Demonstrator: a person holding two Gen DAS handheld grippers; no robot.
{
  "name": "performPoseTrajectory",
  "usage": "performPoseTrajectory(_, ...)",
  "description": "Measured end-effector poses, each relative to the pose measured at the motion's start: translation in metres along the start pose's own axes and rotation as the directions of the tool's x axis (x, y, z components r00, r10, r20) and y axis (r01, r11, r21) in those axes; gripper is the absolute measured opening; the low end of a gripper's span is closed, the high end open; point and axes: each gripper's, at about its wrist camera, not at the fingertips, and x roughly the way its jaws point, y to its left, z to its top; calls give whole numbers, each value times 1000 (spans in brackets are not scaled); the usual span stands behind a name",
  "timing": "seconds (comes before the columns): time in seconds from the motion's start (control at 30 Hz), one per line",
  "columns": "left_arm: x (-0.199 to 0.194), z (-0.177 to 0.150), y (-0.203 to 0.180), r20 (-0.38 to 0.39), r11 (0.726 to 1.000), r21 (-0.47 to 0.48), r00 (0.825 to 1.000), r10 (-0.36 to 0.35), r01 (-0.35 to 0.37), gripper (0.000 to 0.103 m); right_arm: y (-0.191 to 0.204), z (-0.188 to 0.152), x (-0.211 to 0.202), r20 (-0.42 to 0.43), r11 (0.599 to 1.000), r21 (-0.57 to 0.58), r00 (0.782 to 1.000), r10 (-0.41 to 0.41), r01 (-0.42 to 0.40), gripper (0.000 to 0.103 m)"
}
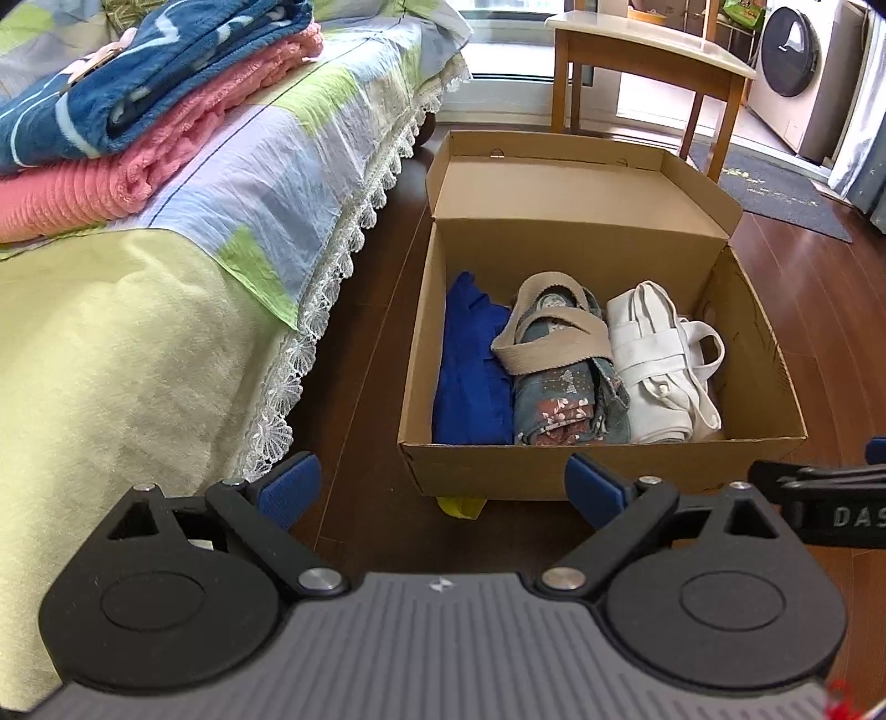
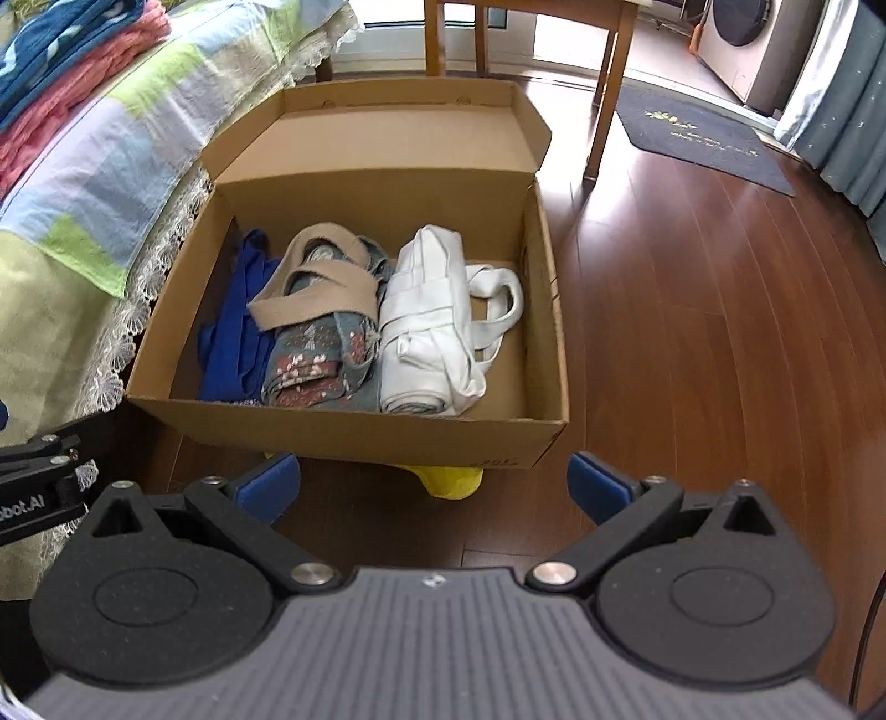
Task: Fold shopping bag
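A: Where are the shopping bags?

B: 3 of them lie side by side in the open cardboard box (image 1: 601, 459) on the wooden floor (image 2: 720, 332); the blue bag (image 1: 470, 376) is against the wall of the box nearest the bed, the floral bag (image 1: 565, 387) with beige straps (image 1: 554, 332) sits in the middle, touching both neighbours, and the white bag (image 1: 659, 365) is rolled up on the far side, its handles spilling toward the bare part of the box bottom.

A: Folded?

B: The white and floral ones look rolled or bundled with their straps wrapped over them; the blue one is a looser crumple; I cannot tell more.

A: And the grippers?

B: The left gripper (image 1: 443, 487) hangs over the floor just in front of the box, jaws apart with nothing between them; the right gripper (image 2: 434, 484) is likewise before the box's near wall, jaws wide apart and empty; part of each shows at the other camera's edge.

A: Anything under the box?

B: Something yellow (image 2: 451, 482) pokes out from beneath the near wall; what it is I cannot tell.

A: Around it?

B: The box lid (image 2: 387, 133) stands up at the back; a bed (image 1: 138, 360) with a patchwork cover and lace trim runs beside the box, carrying 2 folded blankets (image 1: 138, 99), blue on pink; beyond stand a wooden table (image 1: 648, 50), a dark doormat (image 2: 703, 138) and a washing machine (image 1: 792, 72).
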Motion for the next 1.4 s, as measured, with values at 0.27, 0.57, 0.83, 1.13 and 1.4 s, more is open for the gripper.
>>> performPoseTrajectory(0.27, 3, -4, 0, -8, 1000, 3, 1000, -1, 1, 96, 12, -8, 10, -26, 1000, -26, 1000, 8, -9, 102)
performPoseTrajectory(0.57, 2, -3, -5, 1, 999, 38, 1000, 0, 0, 96, 15, 5, 17, -58, 998, -40, 997, -46, 44, 102)
performPoseTrajectory(0.83, 2, -3, -7, -5, 999, 33, 1000, -14, 14, 96, 11, 5, 16, -58, 998, -36, 997, -57, 55, 102)
performPoseTrajectory(1.13, 3, -2, -8, -12, 999, 36, 1000, -12, 12, 96, 12, 7, 10, -30, 999, -34, 999, -21, 20, 102)
performPoseTrajectory(1.4, 1, -2, -7, 4, 997, 70, 1000, -18, 18, 96, 20, 13, 10, -28, 999, -43, 1000, -9, 8, 102)
